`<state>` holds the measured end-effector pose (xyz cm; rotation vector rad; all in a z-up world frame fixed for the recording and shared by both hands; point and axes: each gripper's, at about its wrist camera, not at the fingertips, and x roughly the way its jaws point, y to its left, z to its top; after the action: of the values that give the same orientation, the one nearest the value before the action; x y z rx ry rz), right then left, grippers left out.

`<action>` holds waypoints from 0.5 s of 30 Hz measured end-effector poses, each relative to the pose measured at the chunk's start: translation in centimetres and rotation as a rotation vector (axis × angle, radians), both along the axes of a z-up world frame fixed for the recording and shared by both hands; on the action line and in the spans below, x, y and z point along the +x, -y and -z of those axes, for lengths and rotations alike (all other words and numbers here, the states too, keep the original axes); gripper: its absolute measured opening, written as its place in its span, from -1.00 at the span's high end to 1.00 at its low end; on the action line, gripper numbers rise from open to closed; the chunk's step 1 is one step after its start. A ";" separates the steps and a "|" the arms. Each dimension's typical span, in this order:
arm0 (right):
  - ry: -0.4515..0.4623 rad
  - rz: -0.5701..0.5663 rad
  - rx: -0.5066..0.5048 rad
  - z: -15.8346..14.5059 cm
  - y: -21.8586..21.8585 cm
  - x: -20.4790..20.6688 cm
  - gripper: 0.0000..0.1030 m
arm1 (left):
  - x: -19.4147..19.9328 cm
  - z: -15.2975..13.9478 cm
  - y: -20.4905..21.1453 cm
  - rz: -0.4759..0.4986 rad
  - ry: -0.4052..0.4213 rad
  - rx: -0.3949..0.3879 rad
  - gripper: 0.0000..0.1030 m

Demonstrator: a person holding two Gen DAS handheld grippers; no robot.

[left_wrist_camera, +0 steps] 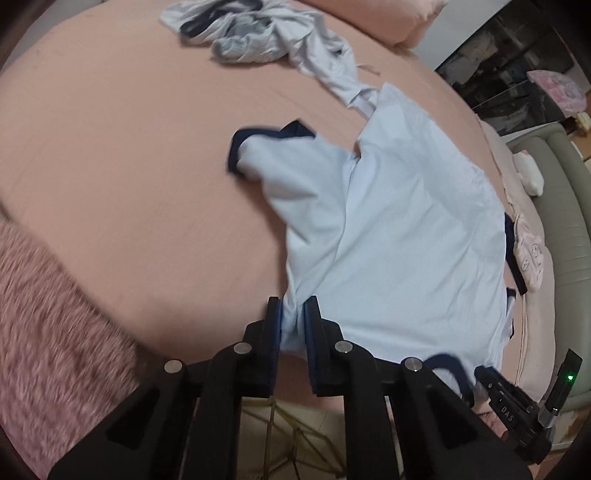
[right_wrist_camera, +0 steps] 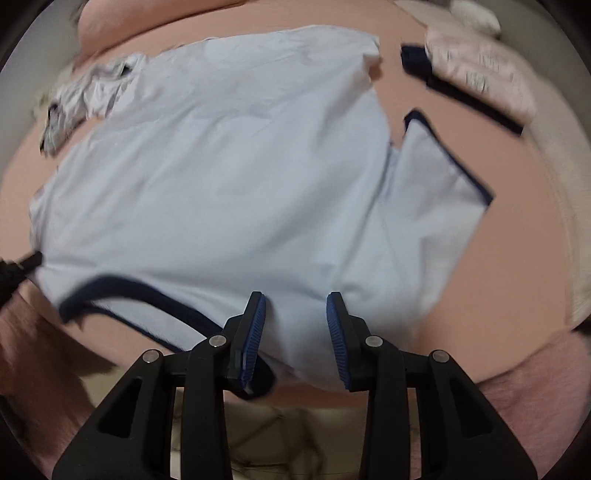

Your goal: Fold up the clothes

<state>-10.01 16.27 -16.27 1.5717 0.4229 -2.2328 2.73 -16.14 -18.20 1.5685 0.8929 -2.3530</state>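
left gripper (left_wrist_camera: 293, 314): your left claw was narrow, its two pads pressed on a bunched fold at the shoulder edge of the light blue shirt (left_wrist_camera: 399, 236) — it held the cloth.
right gripper (right_wrist_camera: 295, 317): your right claw stood about half apart over the shoulder of the shirt, near the navy collar (right_wrist_camera: 129, 295). the cloth lay between the blue ribbed pads (right_wrist_camera: 334, 325), but i cannot tell whether they pressed on it; the picture was blurred there.
shirt: it lay spread, back side up, on the pink bed sheet (left_wrist_camera: 129, 155), with its collar end close to you and its hem far from you.
sleeves: in the left view one sleeve with a navy cuff (left_wrist_camera: 255, 147) was crumpled beside the body of the shirt. in the right view the other sleeve (right_wrist_camera: 436, 177) lay flat on the sheet — its edge was navy too.
other clothes: a crumpled pile of pale garments (left_wrist_camera: 258, 33) lay further on the bed, just beyond the hem.
pink folded cloth (right_wrist_camera: 480, 70): it rested near the bed edge, upon something navy.
fluffy pink blanket (left_wrist_camera: 48, 314): it lay at the near corner of the bed.
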 end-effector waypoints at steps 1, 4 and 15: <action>-0.006 -0.004 0.002 0.0 -0.1 0.1 0.32 | 0.3 -0.3 -0.1 0.000 0.004 -0.008 0.68; 0.037 0.032 -0.072 0.1 -1.4 -0.1 0.32 | 1.6 -1.8 -0.6 -0.014 -0.025 -0.009 0.32; 0.011 0.006 -0.107 1.5 -2.2 -1.0 0.35 | -3.8 0.2 -8.6 0.280 -0.009 0.006 0.33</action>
<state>-11.04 18.48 -17.81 1.5321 0.2908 -2.2116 -1.12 -7.51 -18.41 1.7902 0.7235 -2.5442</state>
